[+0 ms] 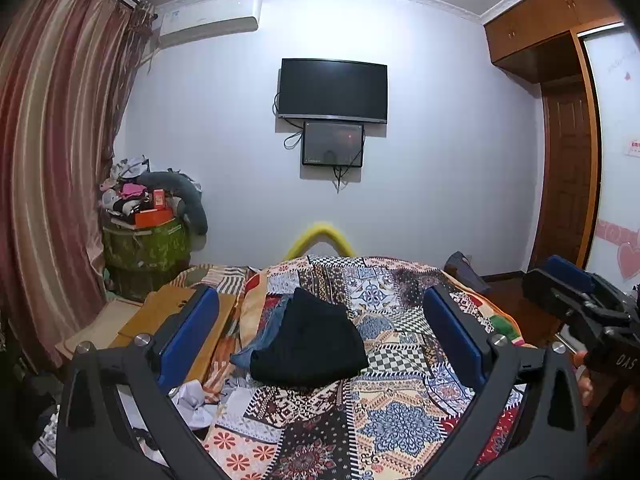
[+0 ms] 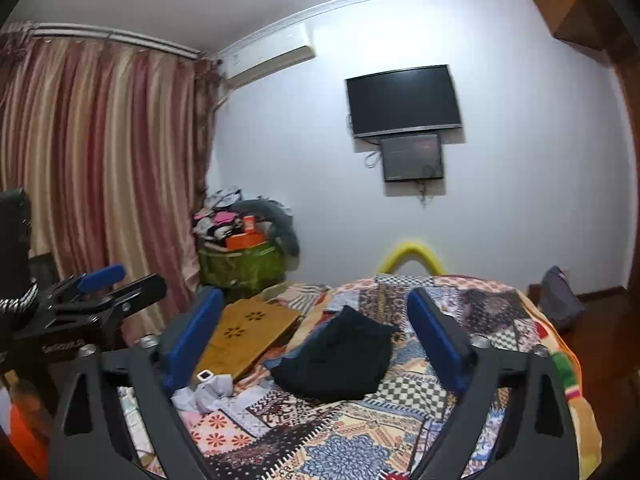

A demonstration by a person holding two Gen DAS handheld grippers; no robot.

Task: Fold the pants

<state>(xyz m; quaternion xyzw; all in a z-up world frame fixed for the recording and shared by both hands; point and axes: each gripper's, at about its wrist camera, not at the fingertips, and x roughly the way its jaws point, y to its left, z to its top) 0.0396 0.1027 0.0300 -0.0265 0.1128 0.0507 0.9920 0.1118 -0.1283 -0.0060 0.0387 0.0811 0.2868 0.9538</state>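
Observation:
Black pants (image 1: 312,344) lie in a loose folded heap on the patterned bedspread (image 1: 384,412), partly over a blue denim garment (image 1: 256,344). They also show in the right wrist view (image 2: 340,356). My left gripper (image 1: 320,320) is open and empty, held above the bed short of the pants, its blue pads either side of them in view. My right gripper (image 2: 316,324) is open and empty too, likewise short of the pants. The right gripper shows at the right edge of the left wrist view (image 1: 580,304), and the left gripper at the left edge of the right wrist view (image 2: 100,292).
A wooden lap tray (image 2: 248,336) lies on the bed's left side, with crumpled white cloth (image 2: 208,394) near it. A green bin (image 1: 148,248) piled with clutter stands by the curtain (image 1: 52,160). A TV (image 1: 332,90) hangs on the far wall. A wardrobe (image 1: 568,160) stands at right.

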